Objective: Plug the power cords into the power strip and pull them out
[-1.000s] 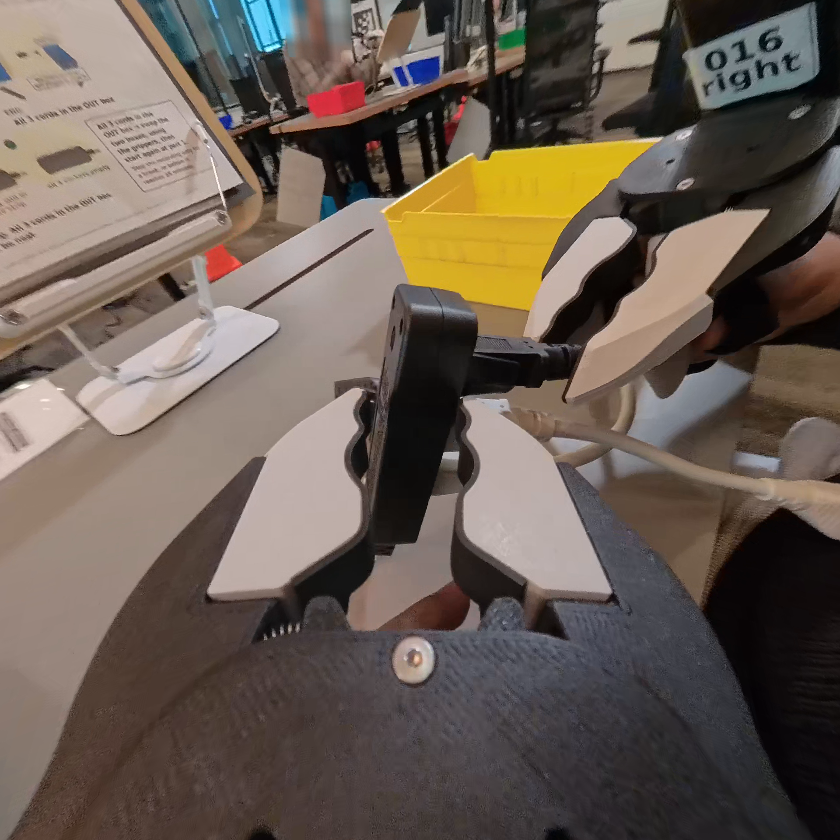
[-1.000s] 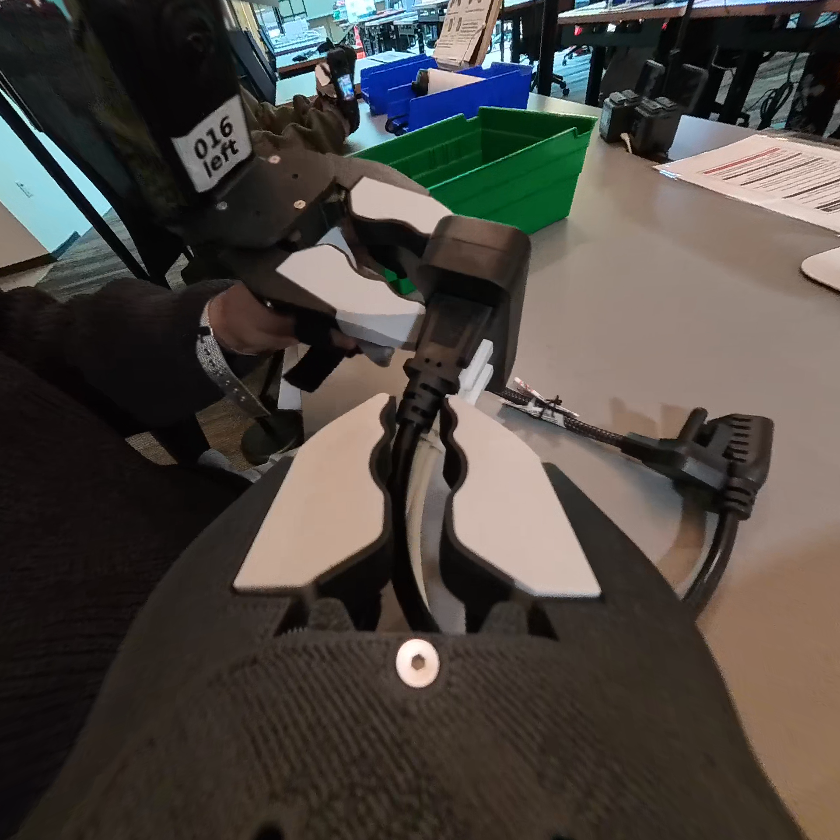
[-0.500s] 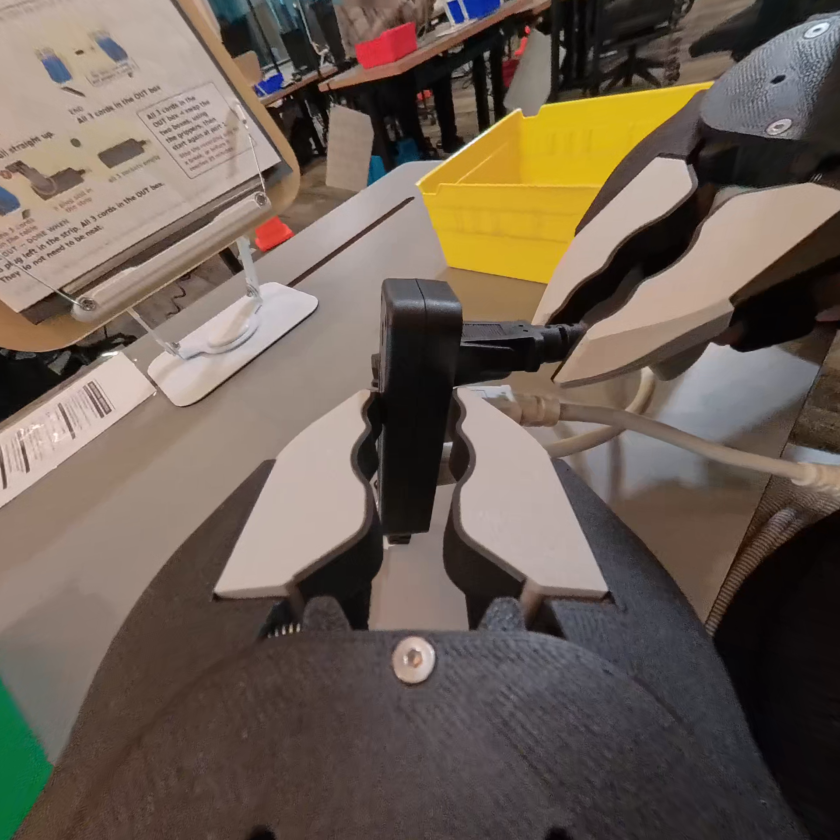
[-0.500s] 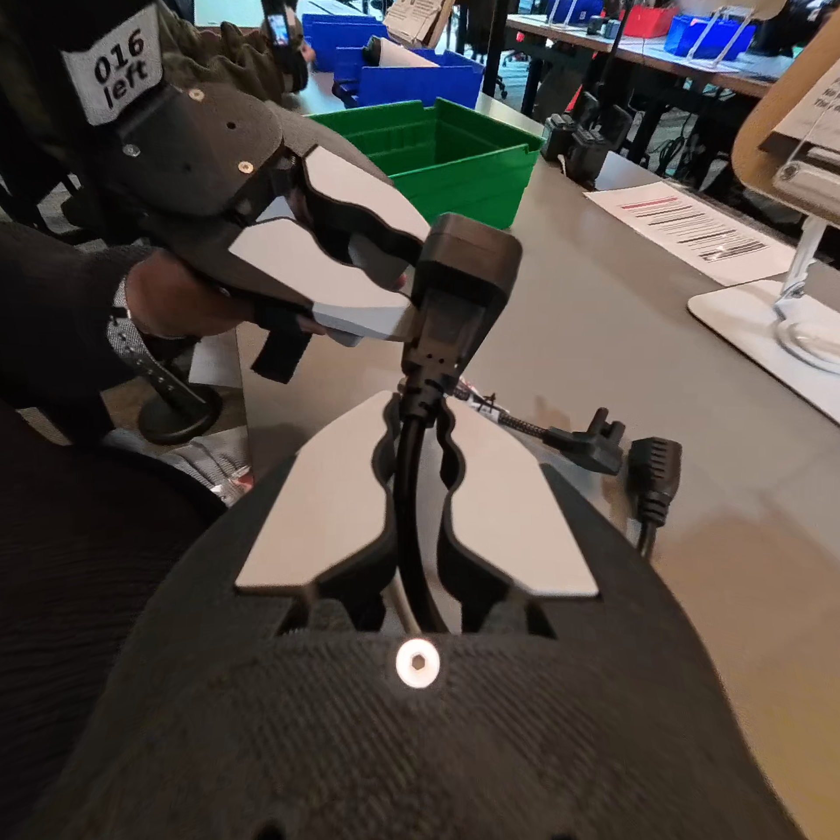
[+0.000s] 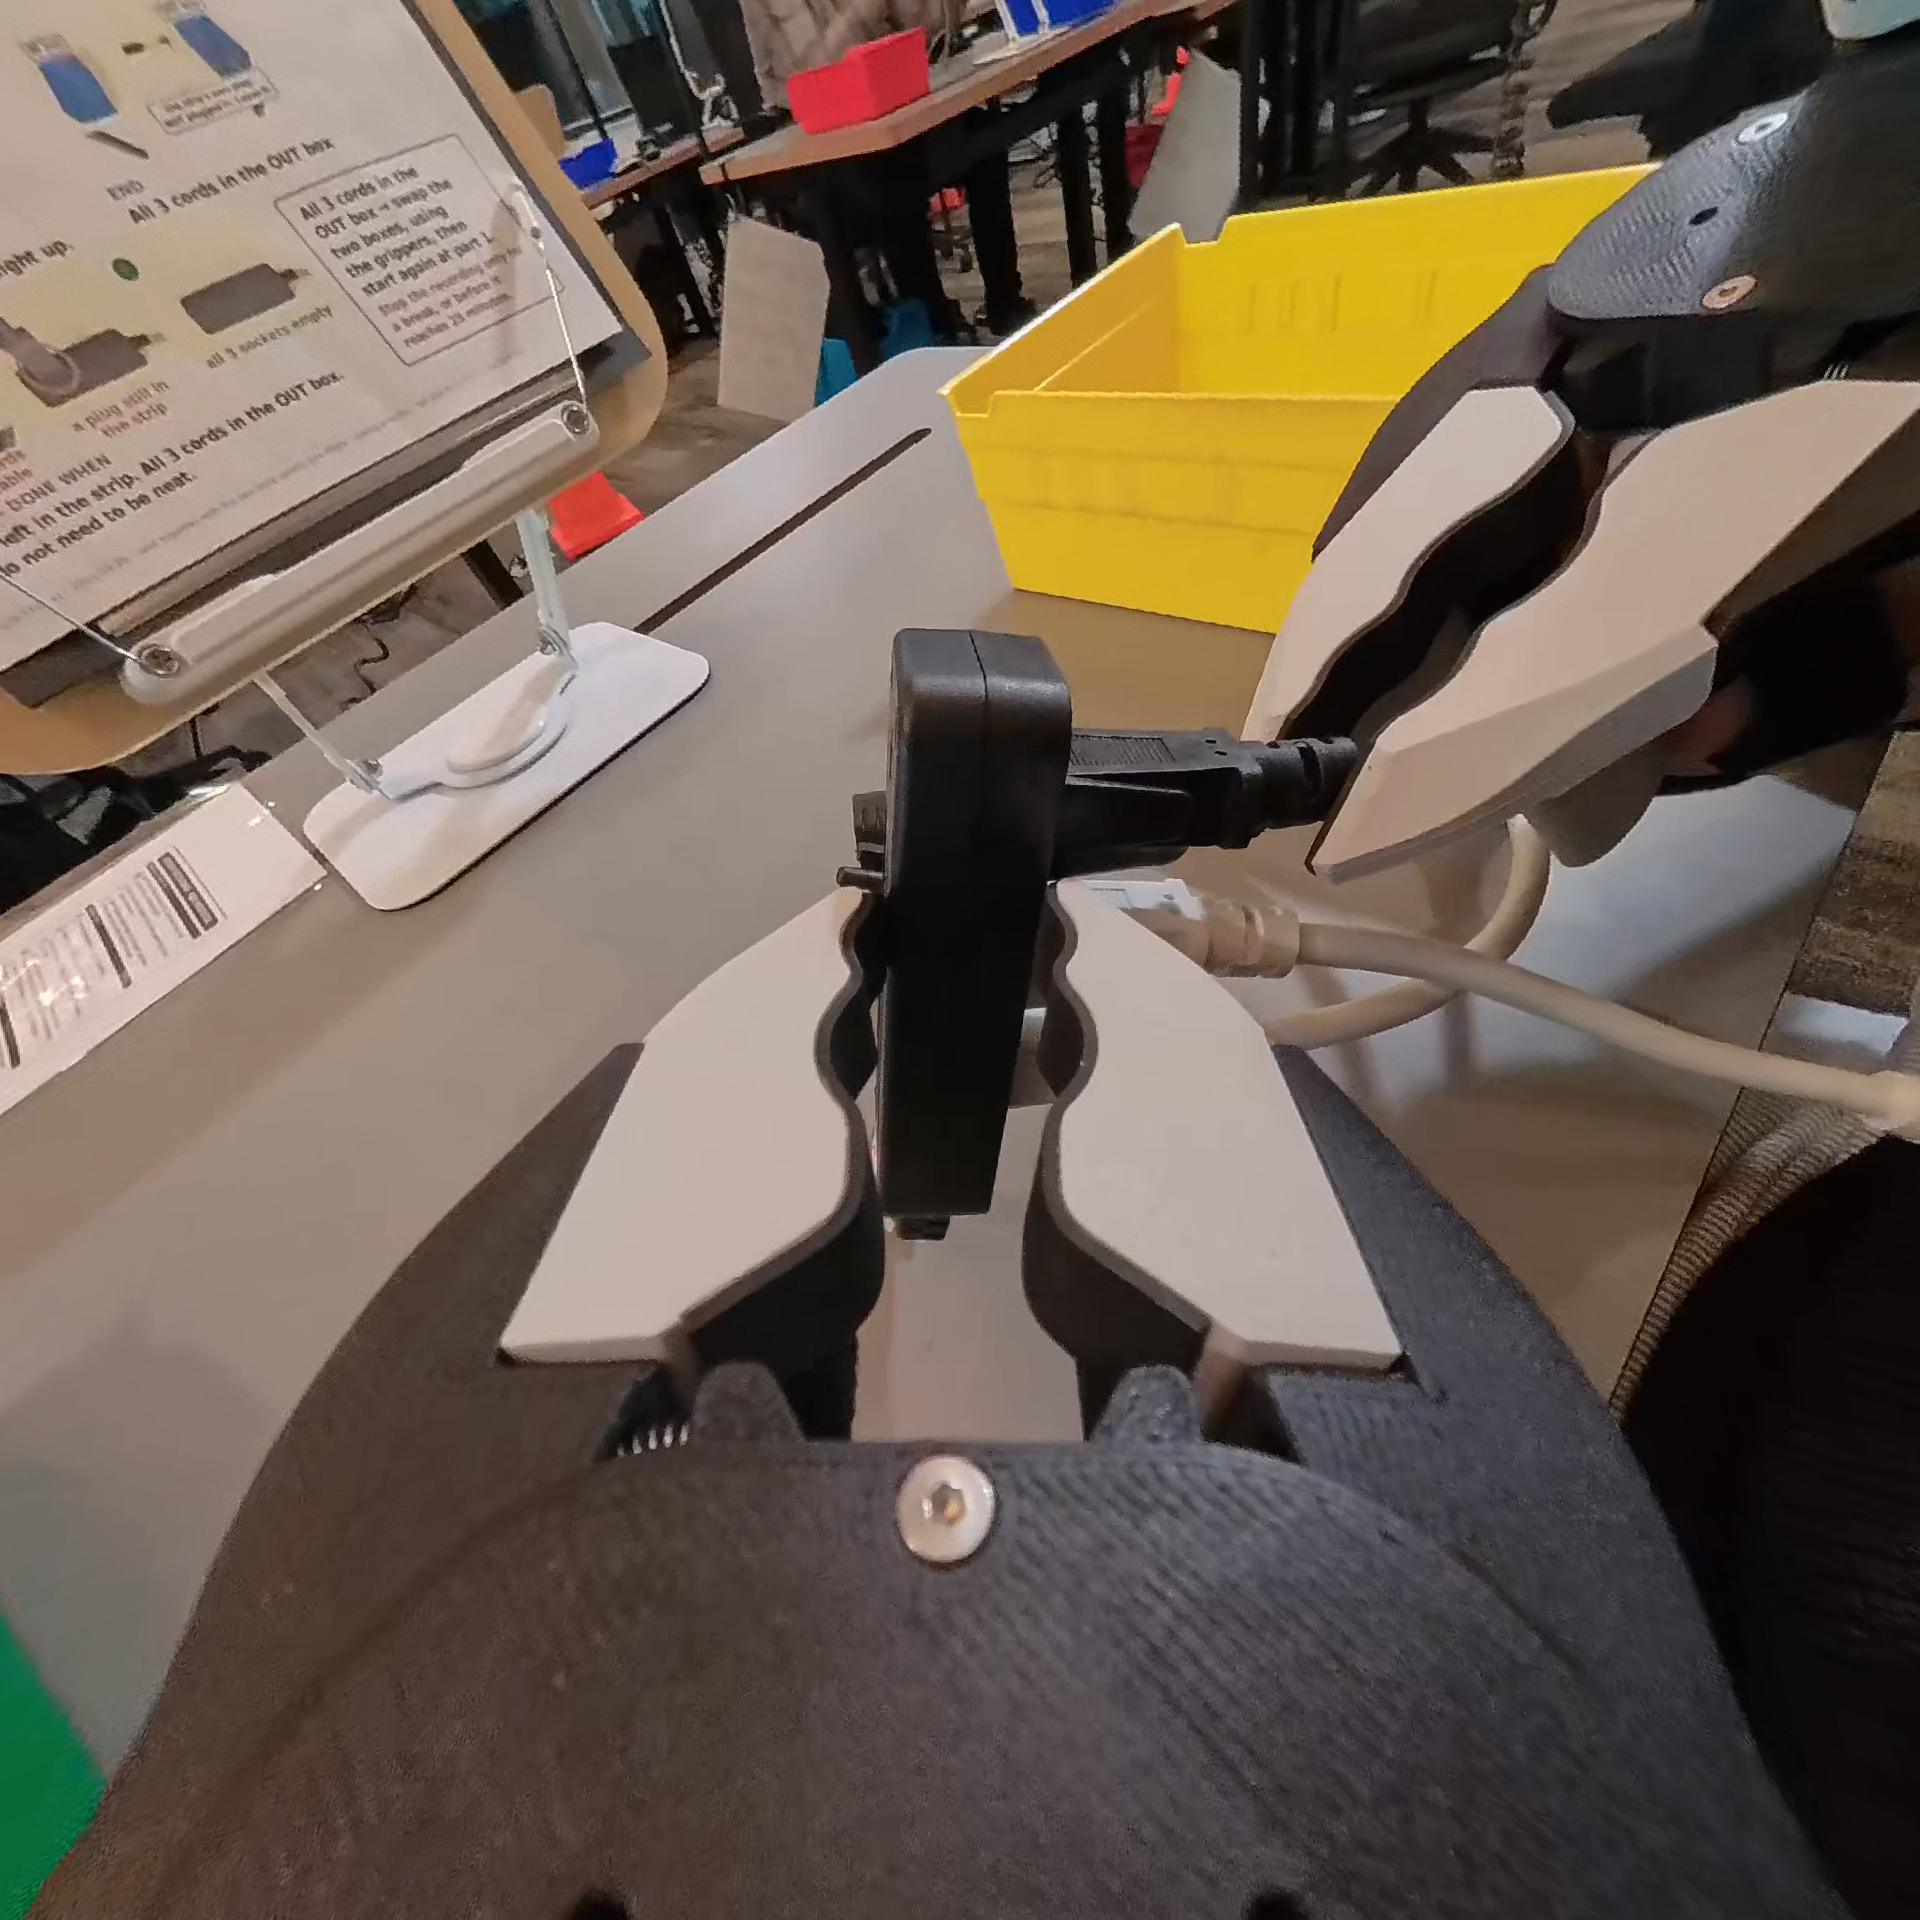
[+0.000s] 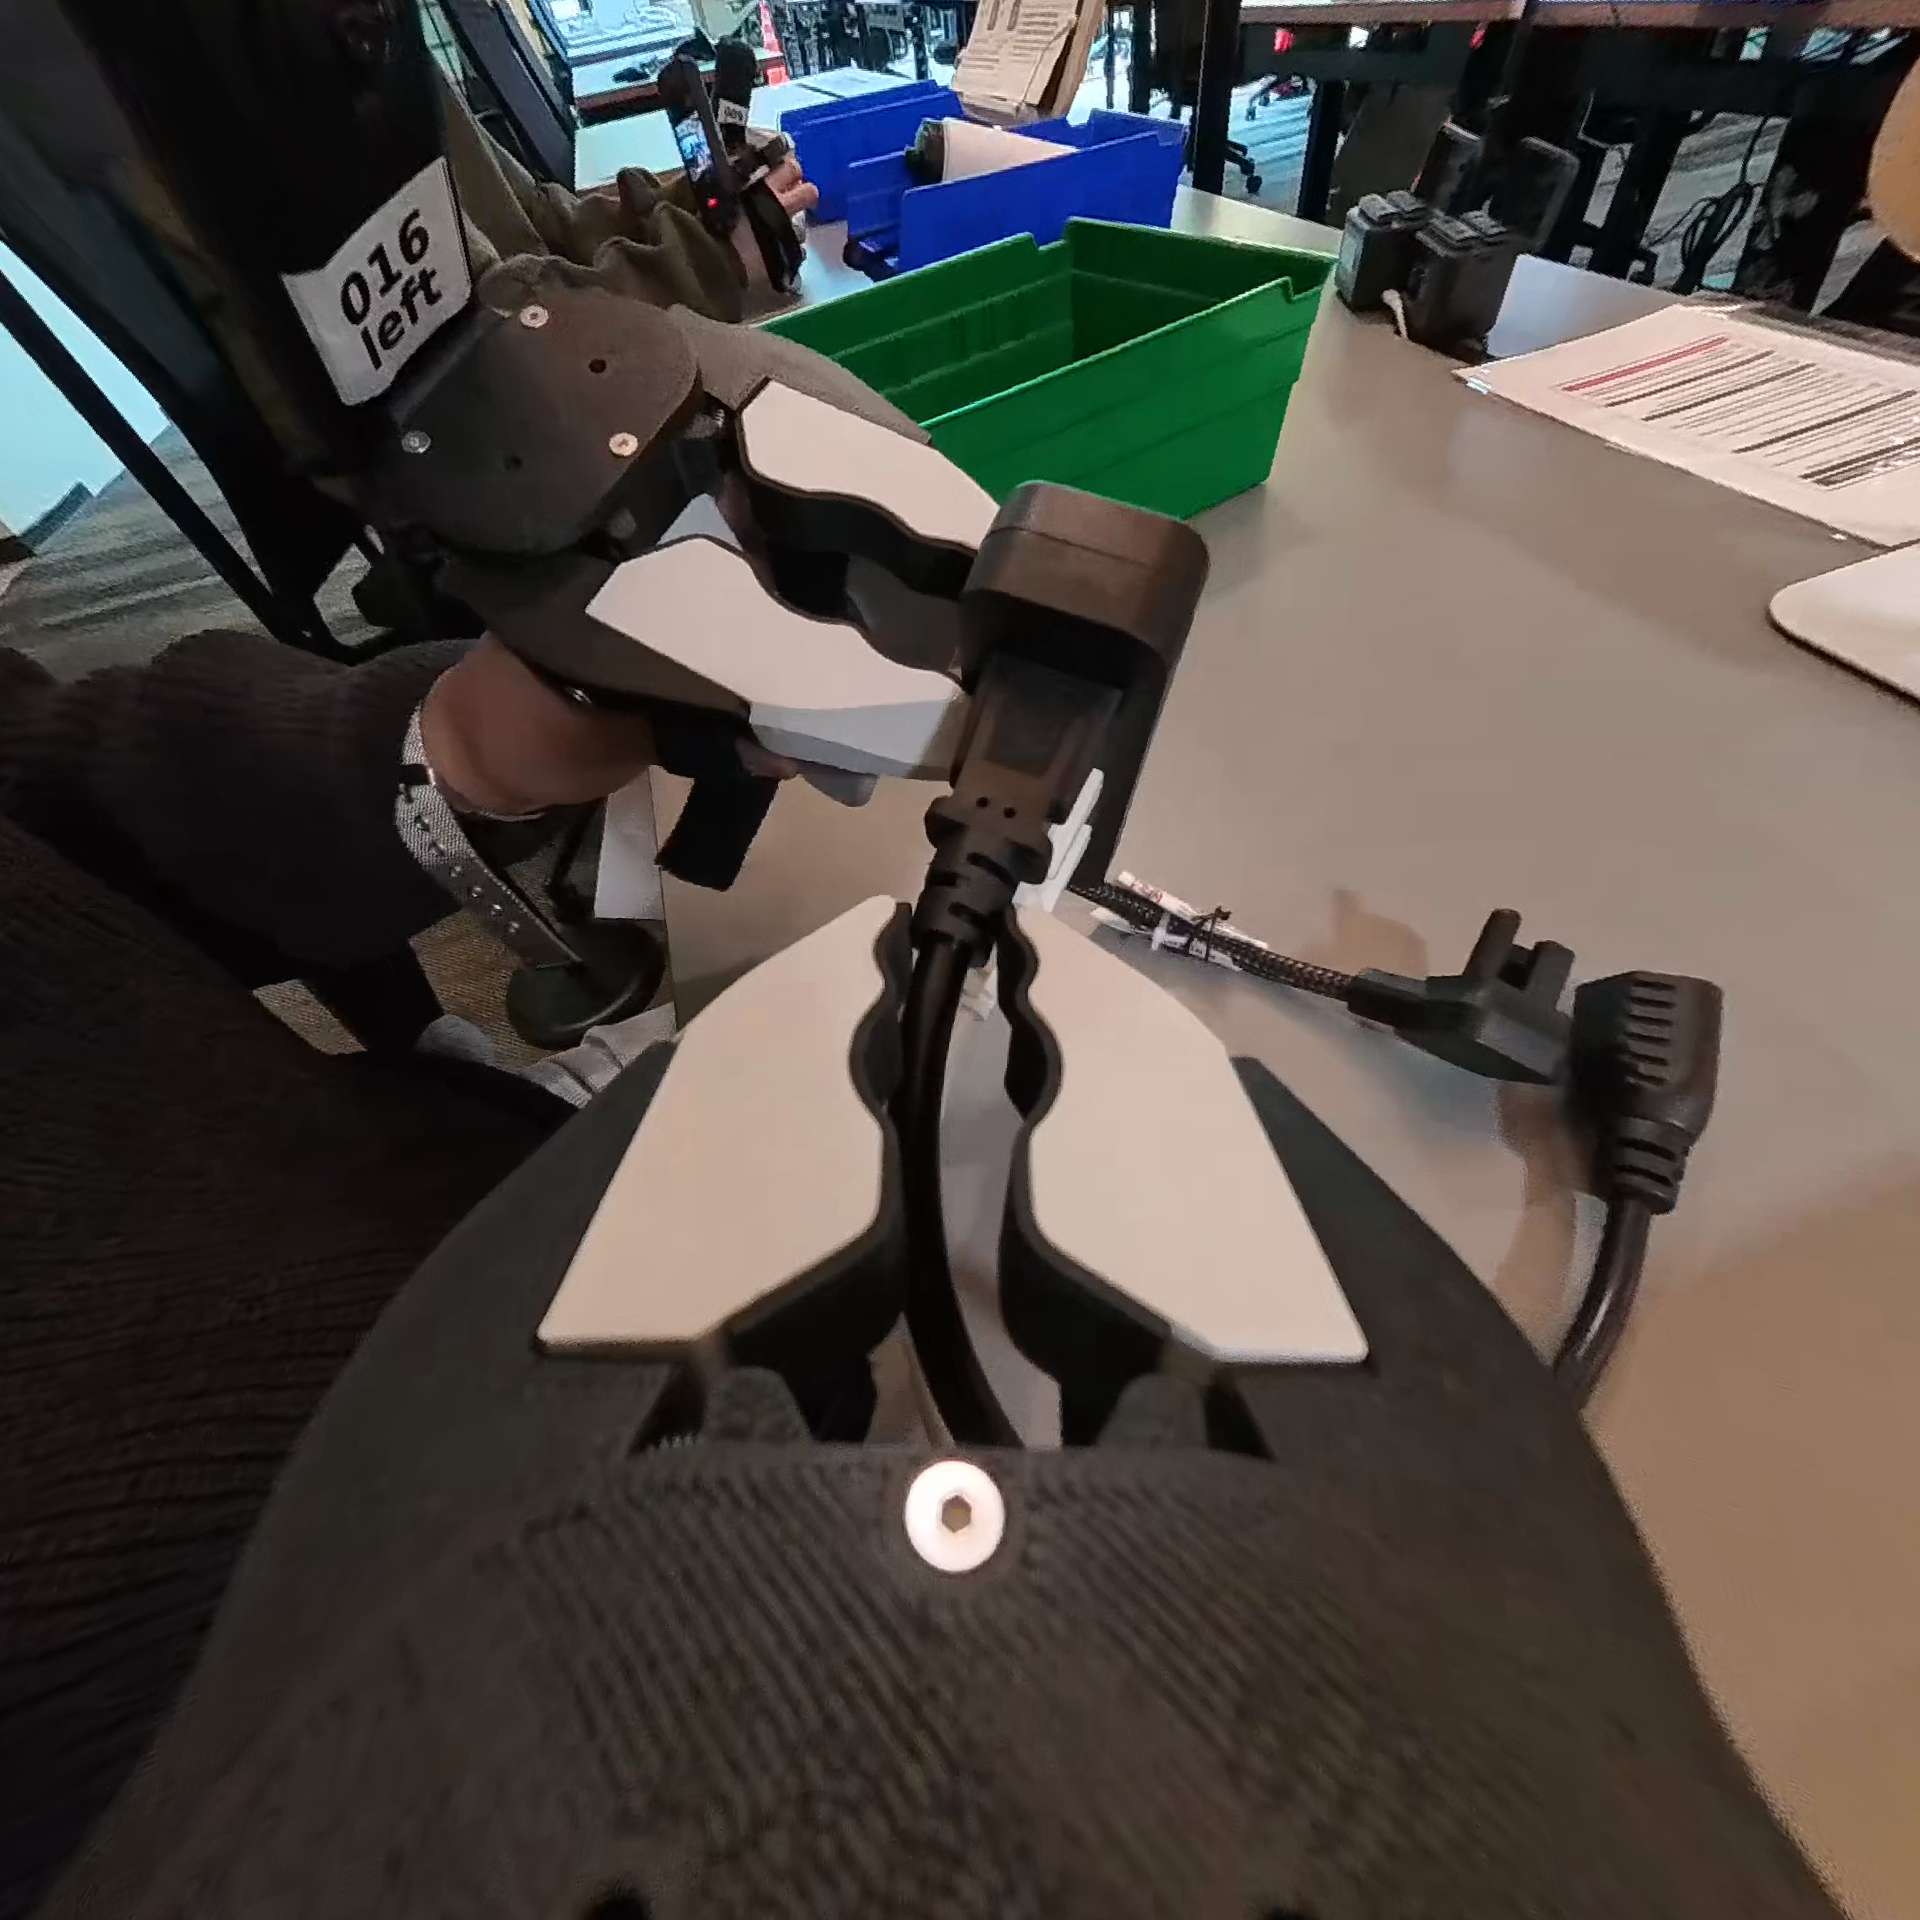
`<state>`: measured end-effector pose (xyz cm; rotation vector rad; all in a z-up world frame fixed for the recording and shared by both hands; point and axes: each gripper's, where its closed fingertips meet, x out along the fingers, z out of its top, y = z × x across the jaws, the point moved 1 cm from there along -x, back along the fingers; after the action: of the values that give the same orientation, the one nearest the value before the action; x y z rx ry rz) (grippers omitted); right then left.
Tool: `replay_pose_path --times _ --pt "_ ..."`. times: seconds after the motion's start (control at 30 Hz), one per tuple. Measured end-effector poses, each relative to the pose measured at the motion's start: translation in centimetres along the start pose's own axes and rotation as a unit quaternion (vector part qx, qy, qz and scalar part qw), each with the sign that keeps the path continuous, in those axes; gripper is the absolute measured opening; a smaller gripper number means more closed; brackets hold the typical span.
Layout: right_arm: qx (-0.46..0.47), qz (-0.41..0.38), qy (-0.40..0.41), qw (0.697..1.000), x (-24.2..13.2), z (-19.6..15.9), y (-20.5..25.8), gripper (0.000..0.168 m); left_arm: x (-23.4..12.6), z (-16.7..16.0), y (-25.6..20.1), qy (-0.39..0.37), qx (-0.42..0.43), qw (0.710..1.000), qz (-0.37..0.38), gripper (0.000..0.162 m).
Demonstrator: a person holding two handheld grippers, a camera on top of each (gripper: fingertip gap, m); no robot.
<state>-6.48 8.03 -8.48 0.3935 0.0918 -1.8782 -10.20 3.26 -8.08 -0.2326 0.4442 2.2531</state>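
Beside right gripper (image 6: 951, 925) only: loose plugs (image 6: 1538, 1029).

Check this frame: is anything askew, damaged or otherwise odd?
No damage shows. One oddity: the power strip is held off the table, upright in the left gripper, while the right gripper pinches the plugged black cord behind its plug.

power strip (image 5: 961, 914): black, upright, held above the table | black power cord plug (image 5: 1164, 795): seated in its side, cord horizontal
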Motion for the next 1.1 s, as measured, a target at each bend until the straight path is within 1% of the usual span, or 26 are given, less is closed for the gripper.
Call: replay_pose_path --times 0.17,0.27,0.33,0.4,0.43,0.53,0.57,0.6,0.7,0.83,0.97,1.1 --pt "-0.023 0.014 -0.013 1.0 0.1 -0.2 0.1 0.018 -0.1 0.0 -0.2 0.005 0.013 1.0 0.007 0.029" --pt "-0.024 0.014 -0.043 0.999 -0.2 0.5 -0.1 0.021 -0.1 -0.2 -0.1 0.005 0.007 1.0 0.007 0.029" --pt "-0.018 0.013 -0.068 0.997 -0.4 1.1 -0.3 0.034 0.0 -0.2 -0.1 0.004 0.002 1.0 0.007 0.029" --pt "-0.008 0.011 -0.071 0.997 -0.3 1.1 -0.4 0.042 0.1 -0.1 -0.4 0.006 0.01 1.0 0.009 0.029" --pt "-0.004 0.011 -0.066 0.998 0.0 0.8 -0.4 0.046 0.2 -0.1 -0.5 0.008 0.017 1.0 0.012 0.029" --pt "0.009 0.017 -0.029 0.999 1.0 -0.6 -0.1 0.05 0.2 0.1 -0.7 0.012 0.028 0.999 0.021 0.029" --pt "0.013 0.016 -0.017 1.0 1.2 -0.9 0.0 0.047 0.2 0.1 -0.7 0.013 0.031 0.999 0.024 0.029" --pt "0.018 0.017 -0.004 1.0 1.3 -1.2 0.0 0.039 0.1 0.1 -0.7 0.015 0.034 0.999 0.027 0.029" --pt "0.028 0.02 0.017 0.999 1.4 -1.9 -0.3 0.033 -0.2 0.1 -0.2 0.017 0.042 0.998 0.038 0.029" --pt "0.035 0.036 0.014 0.999 1.3 -1.9 -0.2 0.01 -0.4 -0.4 0.7 0.025 0.046 0.997 0.054 0.028" --pt "0.015 0.021 0.031 0.999 1.4 -2.2 -0.3 0.01 -0.3 -0.8 0.7 0.032 0.067 0.996 0.059 0.028" --pt "0.021 0.028 0.029 0.999 1.3 -2.1 -0.3 0.01 -0.2 -0.8 0.6 0.017 0.067 0.996 0.057 0.028"
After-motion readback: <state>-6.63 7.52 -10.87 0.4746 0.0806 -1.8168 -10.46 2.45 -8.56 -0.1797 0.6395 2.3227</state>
